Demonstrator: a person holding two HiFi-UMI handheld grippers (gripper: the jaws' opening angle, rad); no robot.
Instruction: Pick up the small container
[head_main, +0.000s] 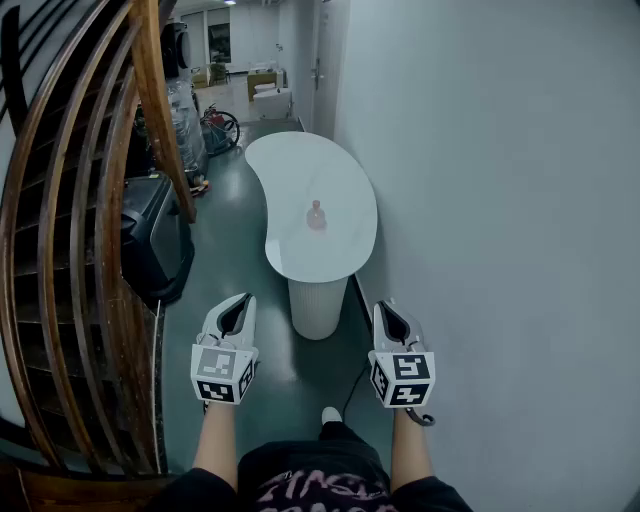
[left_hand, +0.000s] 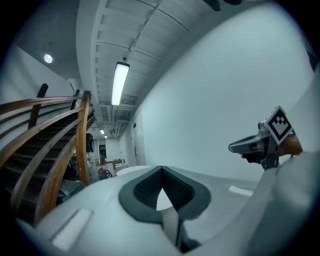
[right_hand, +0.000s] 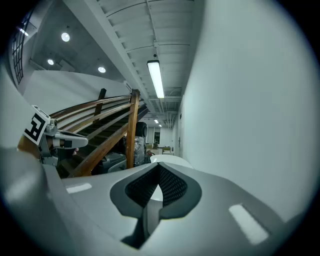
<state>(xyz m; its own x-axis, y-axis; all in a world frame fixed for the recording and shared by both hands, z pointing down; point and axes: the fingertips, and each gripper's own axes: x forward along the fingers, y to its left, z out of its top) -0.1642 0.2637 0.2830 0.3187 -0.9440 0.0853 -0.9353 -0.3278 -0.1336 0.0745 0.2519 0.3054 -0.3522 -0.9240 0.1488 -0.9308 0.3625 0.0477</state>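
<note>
A small pink container (head_main: 316, 215) stands upright near the middle of a white kidney-shaped table (head_main: 340, 170), well ahead of me. Both grippers are held low in front of the table's near end, far short of the container. My left gripper (head_main: 238, 306) is shut with nothing in it; its jaws meet at the tip (left_hand: 161, 171). The right gripper (head_main: 390, 314) is likewise shut and empty (right_hand: 158, 169). The container is hidden in both gripper views; only a sliver of the table (right_hand: 169, 161) shows over the jaws.
A curved wooden stair railing (head_main: 90, 250) runs along the left. A black box (head_main: 155, 235) sits on the green floor beside the table. A white wall (head_main: 480, 200) closes the right side. Wrapped goods and a wheeled item (head_main: 215, 128) stand further down the corridor.
</note>
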